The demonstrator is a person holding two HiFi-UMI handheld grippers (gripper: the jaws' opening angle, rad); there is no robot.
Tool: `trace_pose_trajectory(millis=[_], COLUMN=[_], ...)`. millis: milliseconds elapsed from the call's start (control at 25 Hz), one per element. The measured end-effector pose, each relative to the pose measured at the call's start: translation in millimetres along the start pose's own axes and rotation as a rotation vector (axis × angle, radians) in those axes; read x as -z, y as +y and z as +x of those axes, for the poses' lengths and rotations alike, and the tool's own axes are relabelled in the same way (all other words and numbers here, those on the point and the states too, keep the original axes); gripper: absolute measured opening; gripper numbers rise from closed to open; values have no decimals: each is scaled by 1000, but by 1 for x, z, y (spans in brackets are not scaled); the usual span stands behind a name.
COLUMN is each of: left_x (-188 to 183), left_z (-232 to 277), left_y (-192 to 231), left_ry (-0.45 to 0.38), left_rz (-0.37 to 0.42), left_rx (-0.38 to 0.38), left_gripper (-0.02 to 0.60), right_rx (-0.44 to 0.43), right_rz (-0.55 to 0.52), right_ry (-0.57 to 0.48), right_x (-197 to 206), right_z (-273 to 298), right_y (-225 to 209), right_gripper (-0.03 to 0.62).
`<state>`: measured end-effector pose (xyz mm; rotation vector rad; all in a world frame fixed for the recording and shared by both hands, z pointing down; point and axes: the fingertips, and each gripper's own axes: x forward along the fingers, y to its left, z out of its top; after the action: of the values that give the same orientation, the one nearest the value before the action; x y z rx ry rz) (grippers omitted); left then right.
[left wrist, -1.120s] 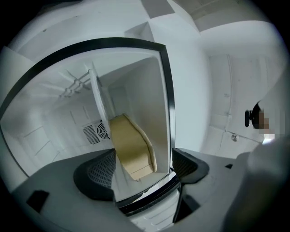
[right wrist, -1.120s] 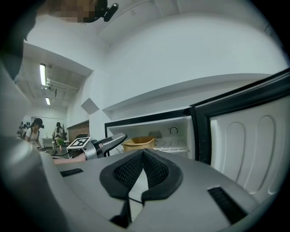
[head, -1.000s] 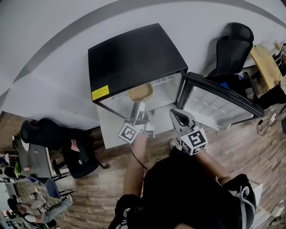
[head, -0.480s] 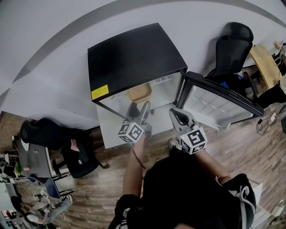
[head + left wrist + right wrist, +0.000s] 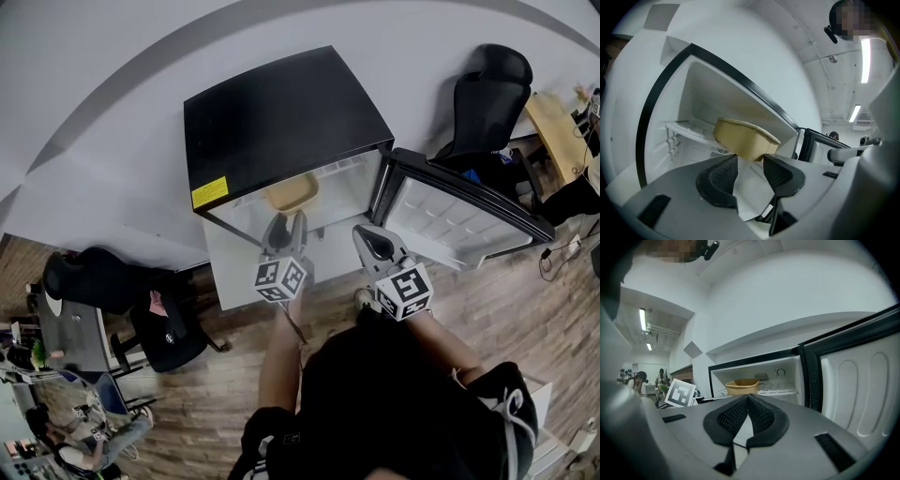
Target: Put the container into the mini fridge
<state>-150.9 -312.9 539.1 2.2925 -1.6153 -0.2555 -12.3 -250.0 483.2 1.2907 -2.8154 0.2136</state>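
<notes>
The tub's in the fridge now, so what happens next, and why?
Probably swing the open door shut with the right gripper: the container rests on the fridge shelf, and the fingers of the left gripper have just been closing on nothing.

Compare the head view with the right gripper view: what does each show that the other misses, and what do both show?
Only the head view: the mini fridge from above, its black top bearing a yellow label, and a black office chair. Only the right gripper view: the dial at the fridge's back and the ceiling light strips. Both: the tan container on the shelf inside and the open door.
</notes>
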Motion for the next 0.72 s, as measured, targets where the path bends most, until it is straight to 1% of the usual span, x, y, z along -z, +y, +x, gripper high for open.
trace_pose_trajectory(millis=[80,200,720], left_x=[-1,-1,-4], left_z=[1,4,17], left_y=[2,4,37], left_ry=[0,4,14], left_rz=[11,-10,-117], left_rx=[-13,-18,-77], left_gripper=[173,156,144], right_rx=[0,1,5], right_rz=[1,2,1], right_ry=[-1,-2,-6], right_x=[0,0,-3], right_z=[0,-1,-4], right_y=[0,-1,-6], right_gripper=[14,12,13])
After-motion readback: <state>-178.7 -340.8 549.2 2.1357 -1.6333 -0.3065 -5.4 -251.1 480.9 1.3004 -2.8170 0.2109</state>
